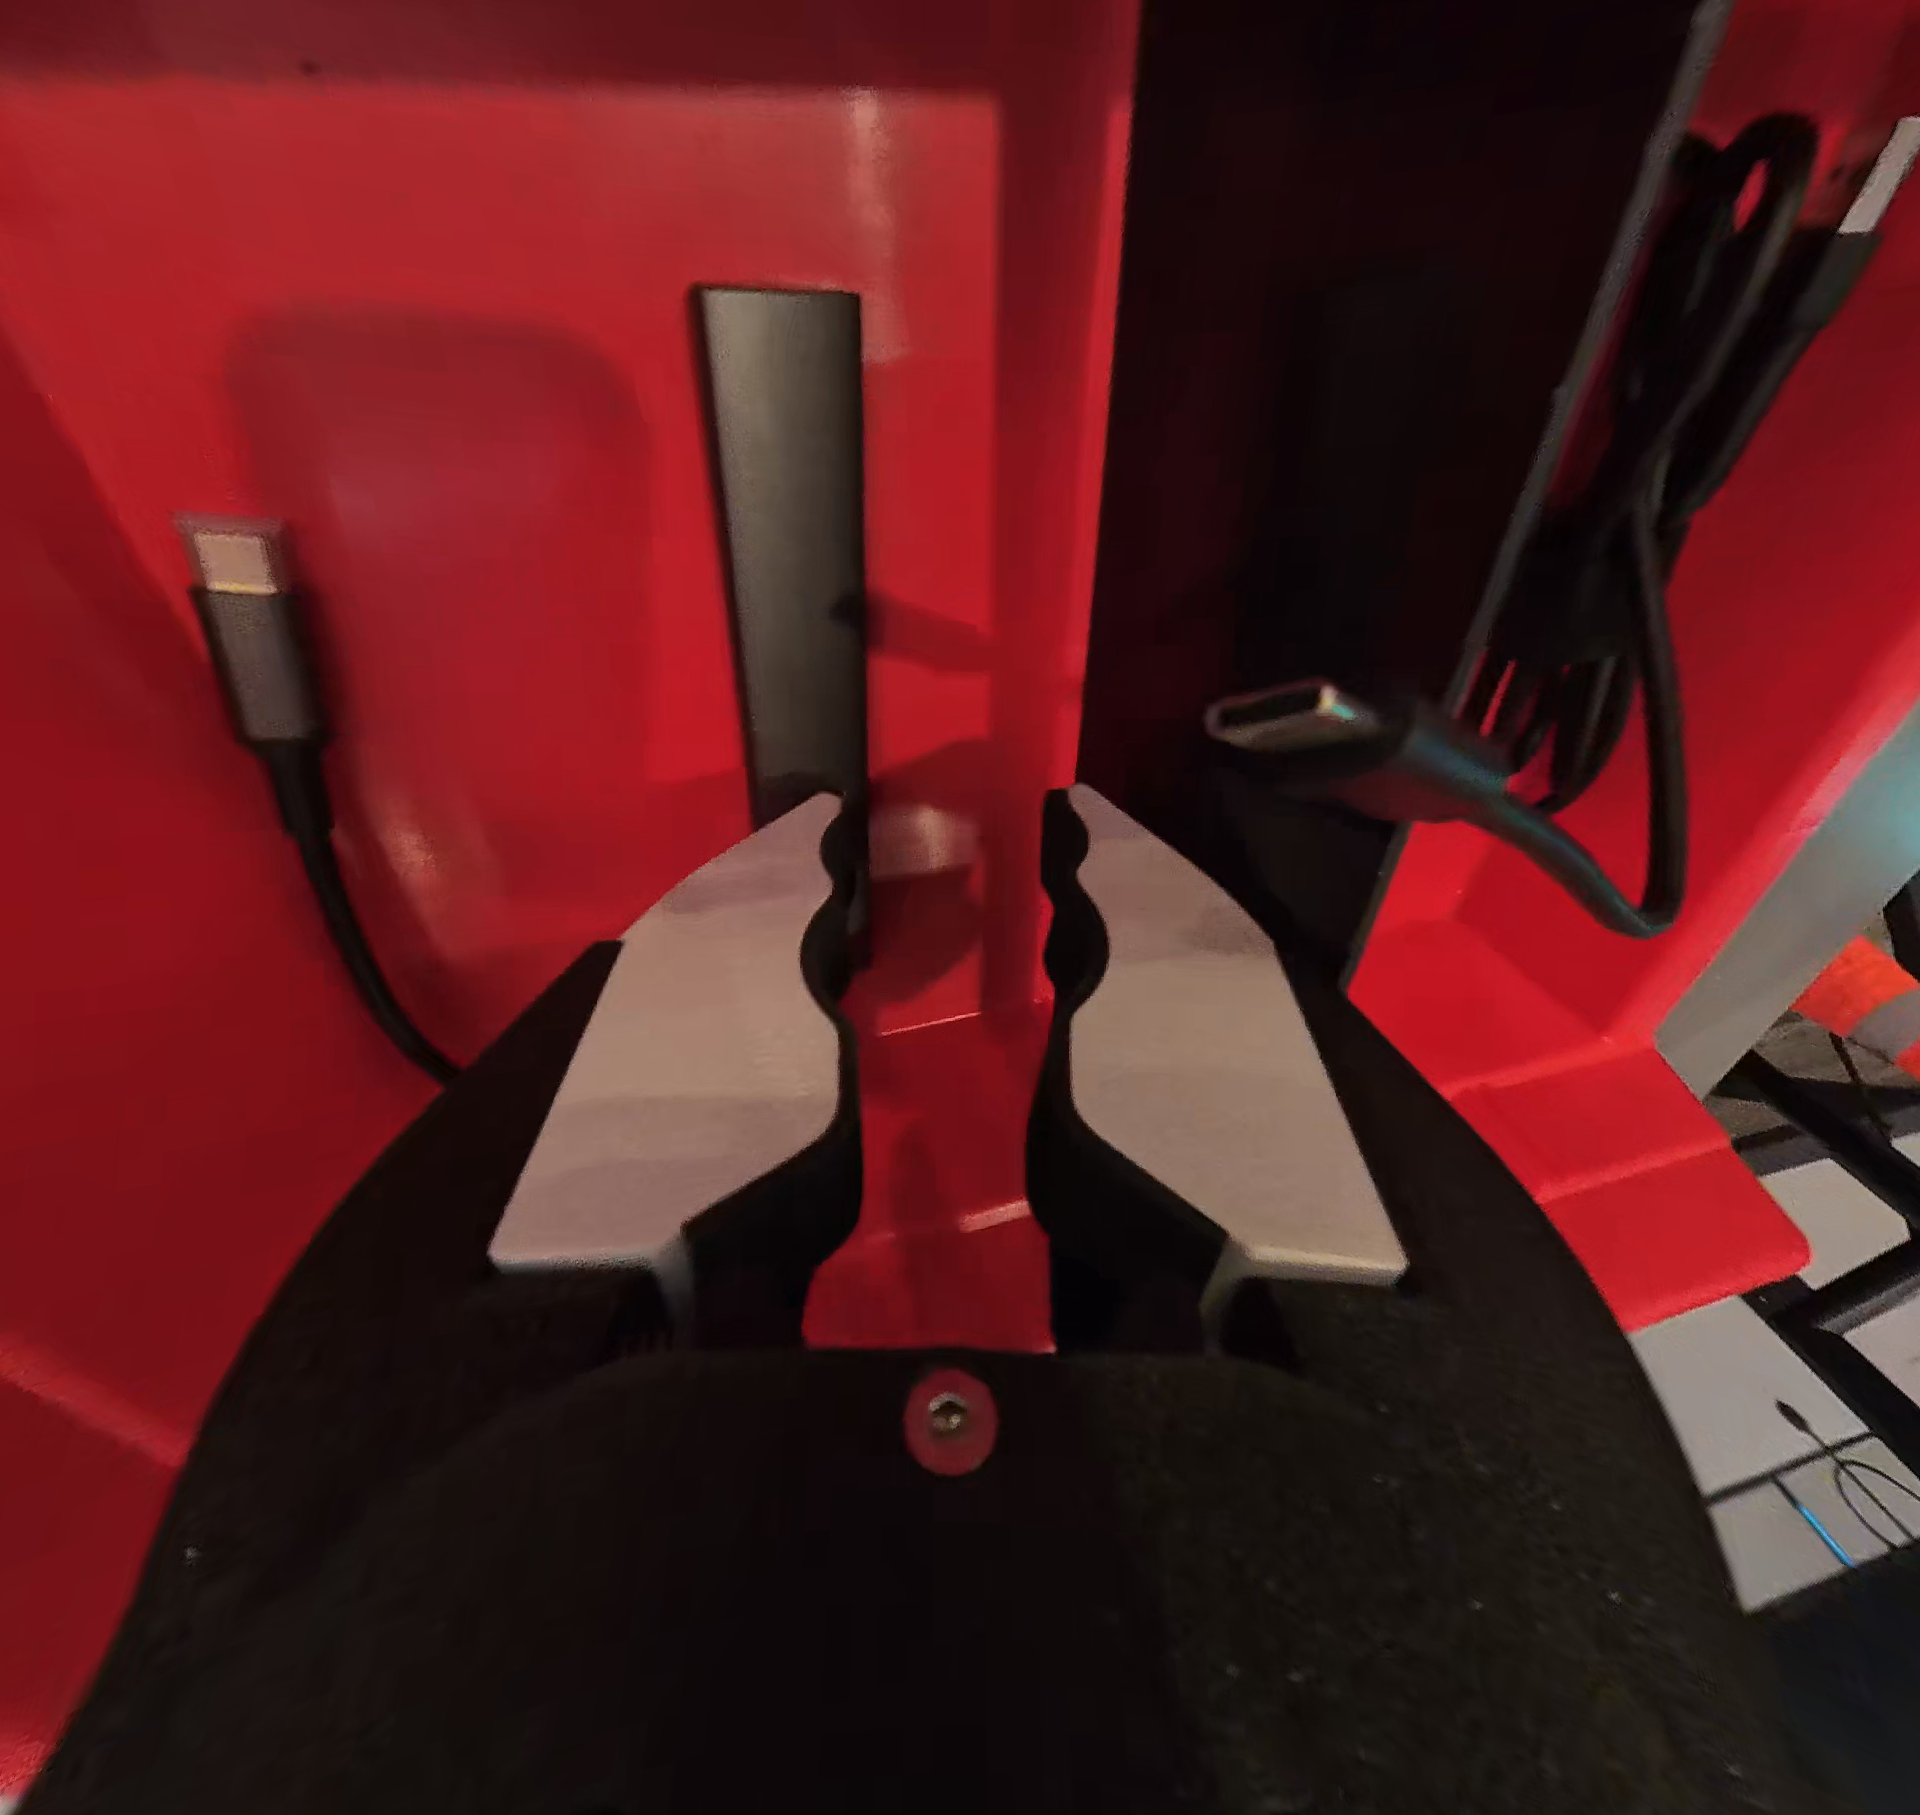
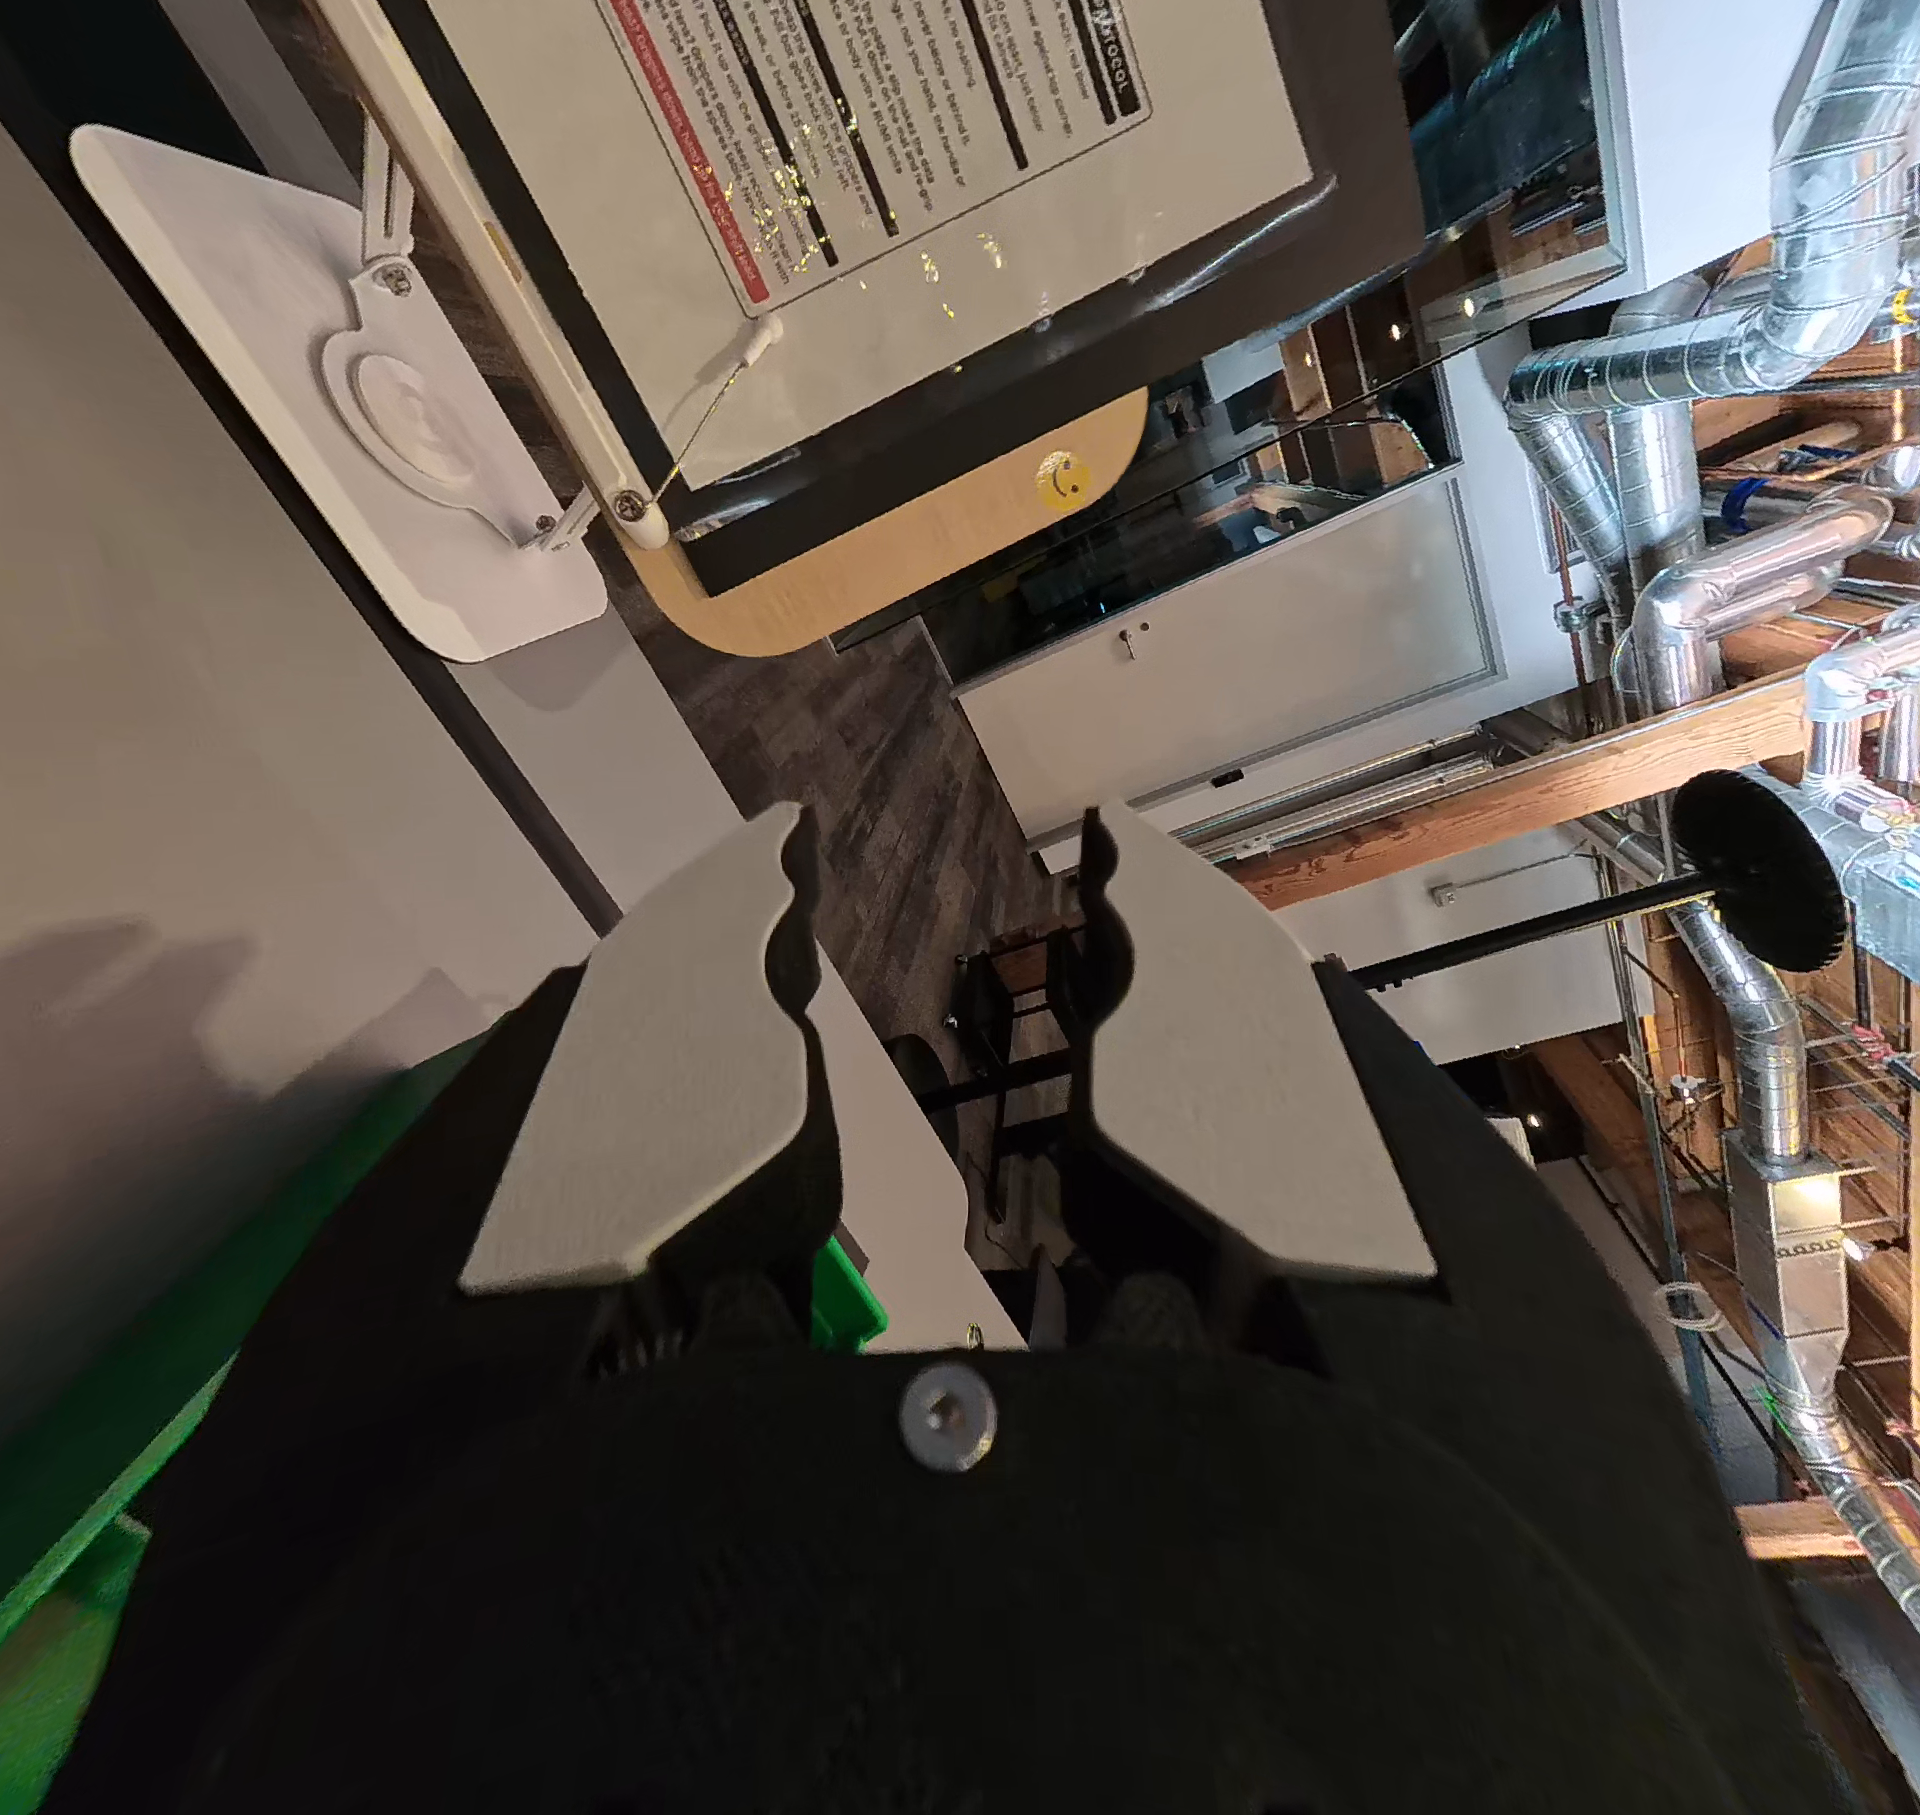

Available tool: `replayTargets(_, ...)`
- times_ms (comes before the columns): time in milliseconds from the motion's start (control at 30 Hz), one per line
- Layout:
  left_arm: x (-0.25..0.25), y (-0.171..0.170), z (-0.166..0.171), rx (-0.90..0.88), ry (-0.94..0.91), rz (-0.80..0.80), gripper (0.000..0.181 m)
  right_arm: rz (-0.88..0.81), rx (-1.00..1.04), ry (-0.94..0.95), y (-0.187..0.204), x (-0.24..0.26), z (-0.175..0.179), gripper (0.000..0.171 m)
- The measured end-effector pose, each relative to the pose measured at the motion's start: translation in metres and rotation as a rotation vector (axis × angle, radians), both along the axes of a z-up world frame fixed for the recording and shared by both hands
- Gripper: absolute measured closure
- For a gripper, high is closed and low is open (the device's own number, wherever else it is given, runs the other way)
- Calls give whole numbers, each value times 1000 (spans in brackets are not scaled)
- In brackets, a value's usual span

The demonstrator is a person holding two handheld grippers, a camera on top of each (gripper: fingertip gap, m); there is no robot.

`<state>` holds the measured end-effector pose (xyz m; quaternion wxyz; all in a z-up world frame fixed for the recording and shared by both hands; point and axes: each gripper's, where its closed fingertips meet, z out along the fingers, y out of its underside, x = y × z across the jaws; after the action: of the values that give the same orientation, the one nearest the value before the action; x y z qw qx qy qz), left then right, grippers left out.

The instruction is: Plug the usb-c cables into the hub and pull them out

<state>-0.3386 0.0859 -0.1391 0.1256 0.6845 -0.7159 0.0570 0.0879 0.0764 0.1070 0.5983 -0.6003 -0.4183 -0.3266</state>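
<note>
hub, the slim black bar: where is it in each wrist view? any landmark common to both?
Left wrist view: the hub stands upright just left of centre, on the red tray, right ahead of the left hand-held gripper; its lower end is hidden by the left finger.
Right wrist view: not in it; the right hand-held gripper points out into the room.
Shared landmark: none that I can match; the two views show no common thing.
</note>
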Motion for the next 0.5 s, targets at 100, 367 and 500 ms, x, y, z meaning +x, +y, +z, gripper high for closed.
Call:
replayTargets(100, 1, 1, -1, 14, -2, -3, 149, -5, -10, -10, 2, 0, -4, 122)
replayTargets(367, 0, 12, -6, 162, 22, -121, 171, -5, -25, -45, 5, -4, -11, 122)
replayTargets(500, 1, 18, -7, 227, 33, -180, 181, -4, -21, -42, 4, -3, -9, 122)
